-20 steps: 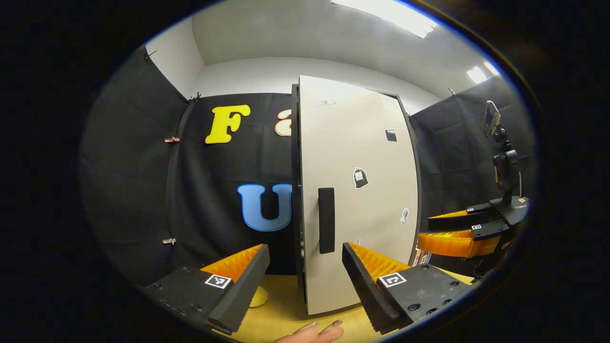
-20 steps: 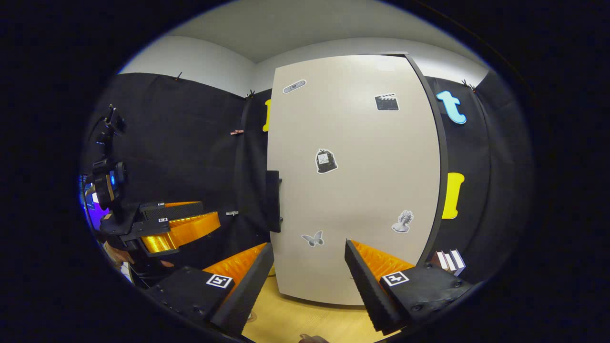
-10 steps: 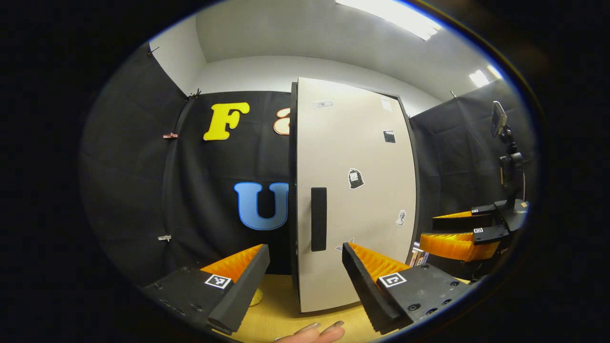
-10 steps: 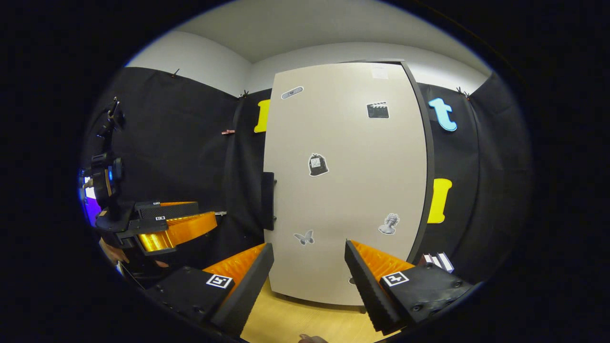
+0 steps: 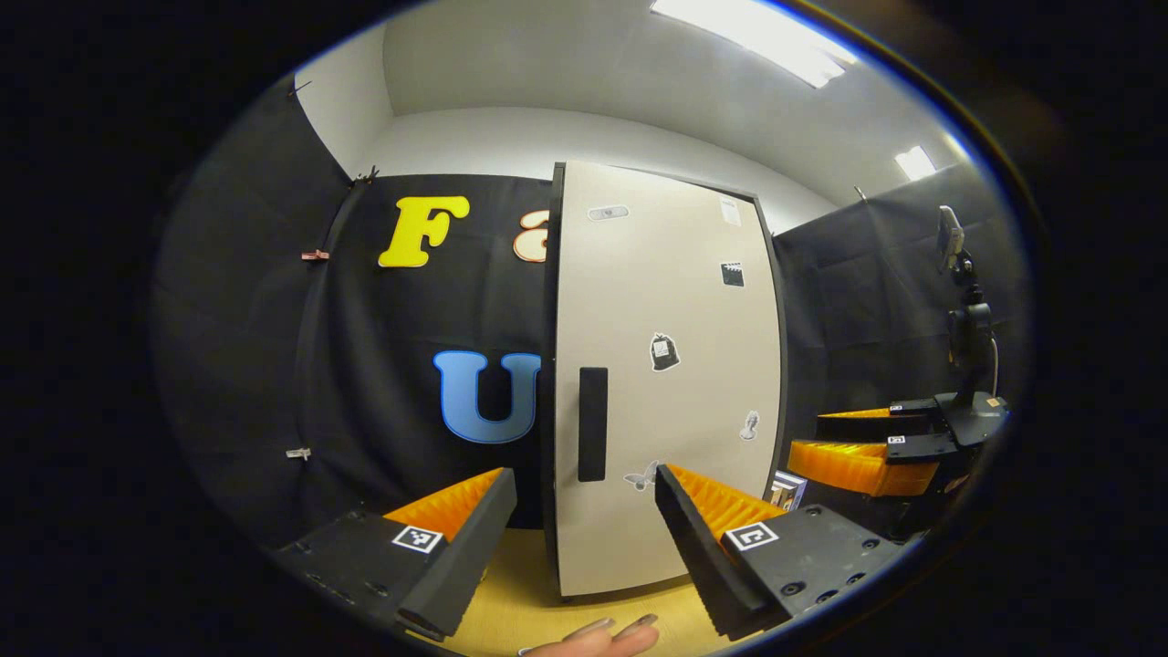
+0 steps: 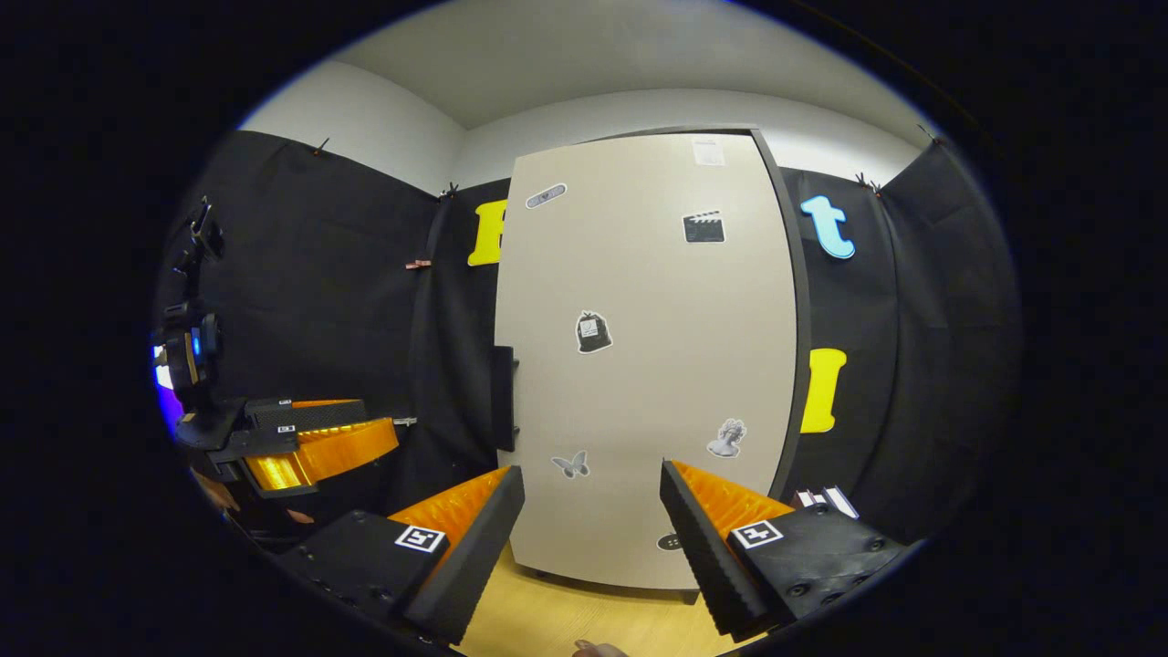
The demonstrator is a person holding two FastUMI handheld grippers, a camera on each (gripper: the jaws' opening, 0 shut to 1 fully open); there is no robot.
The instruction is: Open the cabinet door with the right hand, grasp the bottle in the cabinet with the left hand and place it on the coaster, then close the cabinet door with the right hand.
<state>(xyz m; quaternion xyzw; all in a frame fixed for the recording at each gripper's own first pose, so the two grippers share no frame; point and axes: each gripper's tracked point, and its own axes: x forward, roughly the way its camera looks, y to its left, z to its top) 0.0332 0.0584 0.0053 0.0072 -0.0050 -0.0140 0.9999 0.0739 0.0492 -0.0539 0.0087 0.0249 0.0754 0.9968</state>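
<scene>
The tall beige cabinet door (image 5: pixel 675 383) with small stickers stands shut in front of both grippers. Its black vertical handle (image 5: pixel 592 424) sits near the door's left edge. My left gripper (image 5: pixel 580 474) is open and empty, a short way back from the handle. In the right gripper view the same door (image 6: pixel 648 365) shows face on, its handle (image 6: pixel 503 397) sticking out at the left edge. My right gripper (image 6: pixel 591 470) is open and empty, off the door. The right gripper (image 5: pixel 858 447) also appears far right, and the left gripper (image 6: pixel 310 438) far left. The cabinet's inside is hidden.
The cabinet stands on a light wooden table (image 5: pixel 520 593). A few books (image 6: pixel 826 500) lean by its right side. A small dark oval thing (image 6: pixel 669 542) lies at the door's foot. A camera on a stand (image 5: pixel 967 328) rises at the far right. A person's fingertips (image 5: pixel 611 630) show at the bottom.
Both grippers have drawn back from the cabinet, so the door looks smaller and more wall shows around it. Both stay open.
</scene>
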